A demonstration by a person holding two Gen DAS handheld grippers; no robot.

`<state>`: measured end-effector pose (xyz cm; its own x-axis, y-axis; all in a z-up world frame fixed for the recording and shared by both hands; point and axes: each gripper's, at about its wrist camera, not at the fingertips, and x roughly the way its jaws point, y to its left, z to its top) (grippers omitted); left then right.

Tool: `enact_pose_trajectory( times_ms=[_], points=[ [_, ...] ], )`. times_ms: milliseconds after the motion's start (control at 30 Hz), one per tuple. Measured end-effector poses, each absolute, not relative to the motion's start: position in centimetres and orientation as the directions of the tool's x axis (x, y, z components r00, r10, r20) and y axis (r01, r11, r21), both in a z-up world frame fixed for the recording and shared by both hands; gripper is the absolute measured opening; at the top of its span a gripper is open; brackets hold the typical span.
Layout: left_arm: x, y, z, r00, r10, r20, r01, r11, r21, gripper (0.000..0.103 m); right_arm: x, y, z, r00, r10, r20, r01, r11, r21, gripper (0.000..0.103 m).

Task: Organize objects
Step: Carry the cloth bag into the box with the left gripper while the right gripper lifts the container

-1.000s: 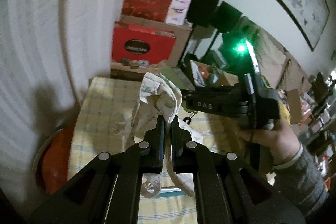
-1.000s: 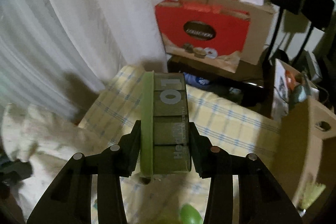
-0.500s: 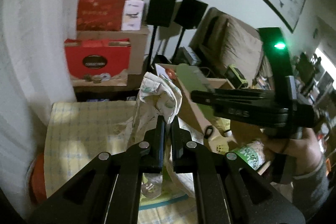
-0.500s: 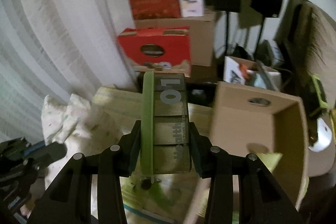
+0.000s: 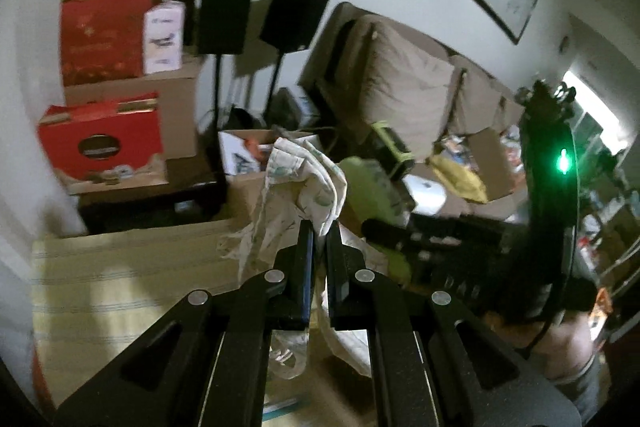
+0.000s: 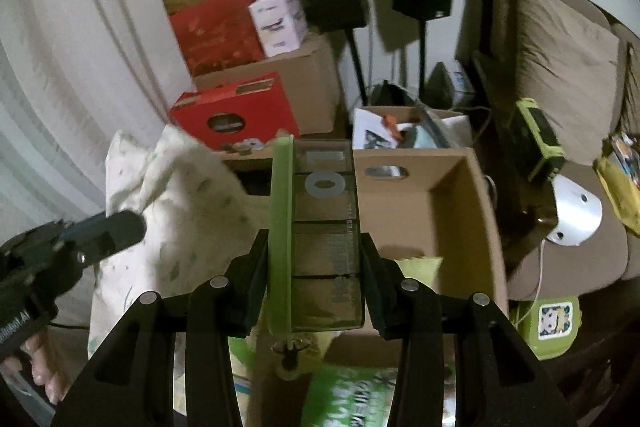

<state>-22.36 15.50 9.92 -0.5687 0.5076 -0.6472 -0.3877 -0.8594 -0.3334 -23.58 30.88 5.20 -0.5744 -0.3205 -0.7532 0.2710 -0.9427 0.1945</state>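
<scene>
Both grippers loaded, over the box.

My right gripper [image 6: 316, 267] pinches the pill case [image 6: 320, 227] above the open cardboard box [image 6: 472, 211], ready to drop it in; my left gripper [image 5: 318, 239] is pressed together on the cloth [image 5: 296, 187], lifting it clear.

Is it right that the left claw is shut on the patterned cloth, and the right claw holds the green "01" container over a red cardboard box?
Not quite: the box is plain brown. In the right wrist view, the right claw holds the green container over an open brown cardboard box. The left claw is indeed shut on the patterned cloth.
</scene>
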Motion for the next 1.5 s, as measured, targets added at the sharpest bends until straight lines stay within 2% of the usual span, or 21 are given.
enact_pose_trajectory(
  times_ms=[267, 700, 867, 1033, 1067, 1200, 1300, 1500],
  points=[
    [-26.3, 19.7, 6.8, -0.526, 0.524, -0.67, -0.378, -0.85, -0.368, 0.005, -22.9, 35.2, 4.9, -0.592, -0.274, -0.758, 0.199, -0.961, 0.191, 0.043],
    [-31.7, 22.4, 1.8, -0.523, 0.583, -0.621, -0.34, -0.811, -0.476, 0.005, -23.8, 38.6, 2.6, -0.584, -0.271, -0.765, 0.146, -0.962, 0.23, 0.043],
    [-33.6, 22.9, -2.3, -0.495, 0.514, -0.701, -0.282, -0.858, -0.43, 0.006, -24.0, 38.9, 1.5, -0.572, -0.272, -0.774, 0.138, -0.962, 0.236, 0.043],
    [-33.9, 23.6, -5.7, -0.41, 0.417, -0.811, -0.277, -0.904, -0.325, 0.008, -24.3, 38.6, 0.6, -0.557, -0.277, -0.783, 0.145, -0.961, 0.236, 0.043],
    [-33.7, 23.8, -6.0, -0.406, 0.394, -0.825, -0.286, -0.912, -0.295, 0.012, -24.4, 38.5, 0.5, -0.555, -0.278, -0.784, 0.146, -0.96, 0.238, 0.043],
    [-32.4, 23.4, -5.1, -0.459, 0.321, -0.828, -0.286, -0.936, -0.205, 0.043, -24.6, 37.8, 0.0, -0.549, -0.285, -0.785, 0.155, -0.958, 0.24, 0.043],
    [-31.5, 22.1, -3.5, -0.474, 0.355, -0.806, -0.284, -0.928, -0.242, 0.054, -24.6, 37.4, -0.3, -0.545, -0.287, -0.788, 0.161, -0.958, 0.238, 0.043],
    [-29.6, 18.9, -0.8, -0.494, 0.389, -0.778, -0.266, -0.919, -0.291, 0.064, -25.2, 36.2, -0.6, -0.539, -0.293, -0.789, 0.171, -0.956, 0.238, 0.043]
  ],
)
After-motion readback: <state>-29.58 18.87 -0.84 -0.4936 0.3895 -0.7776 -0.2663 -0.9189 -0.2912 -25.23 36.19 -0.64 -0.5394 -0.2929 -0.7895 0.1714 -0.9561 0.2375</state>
